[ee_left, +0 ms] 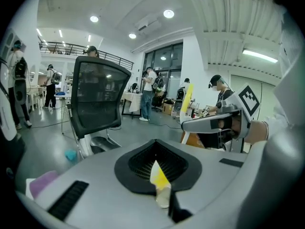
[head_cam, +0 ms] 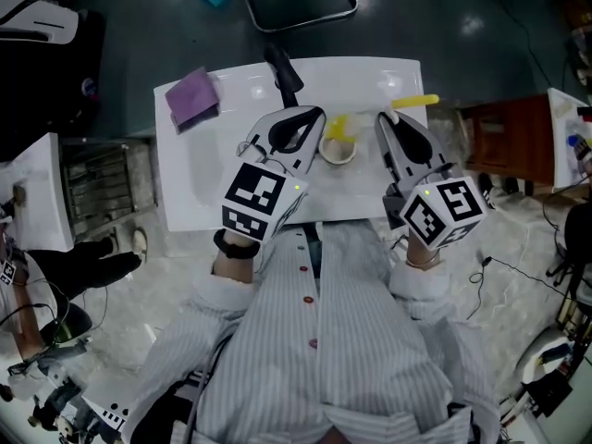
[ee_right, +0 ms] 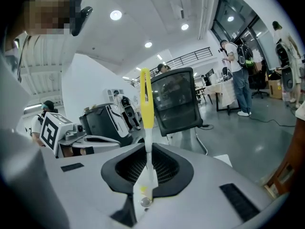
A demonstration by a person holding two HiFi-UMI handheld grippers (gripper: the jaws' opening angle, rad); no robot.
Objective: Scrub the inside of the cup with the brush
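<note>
While a crumpled purple cloth [head_cam: 192, 97] lies unused at the far left corner of the white table [head_cam: 213, 192], both tools are gathered over the middle of the tabletop. The left gripper [head_cam: 310, 129] reaches in from the left with its jaws fully together. Its own view shows a thin cream and yellow edge pinched between them, which I take to be the wall of the cup [head_cam: 339, 152]. The cup is a small cream one sitting at the centre of the table just beside that gripper's tip, mouth upward, with some yellow showing at its far side.

To its right, the right gripper [head_cam: 387, 123] is closed on the pale end of the brush [head_cam: 415, 101]. In the right gripper view the white shaft runs out from between the jaws and ends in a long yellow part that points away from the tool. From above, that yellow part lies out to the right of the cup, over bare table, not inside it.

Both things are therefore in hand, the cup steadied and the brush gripped. The brush is clear of the cup at this moment, so no scrubbing contact shows. Whether the inside has been worked at all cannot be read from the cup. By my judgement the scrubbing itself is what remains: bringing the brush over the mouth, lowering it in and rubbing it round the inner wall.
</note>
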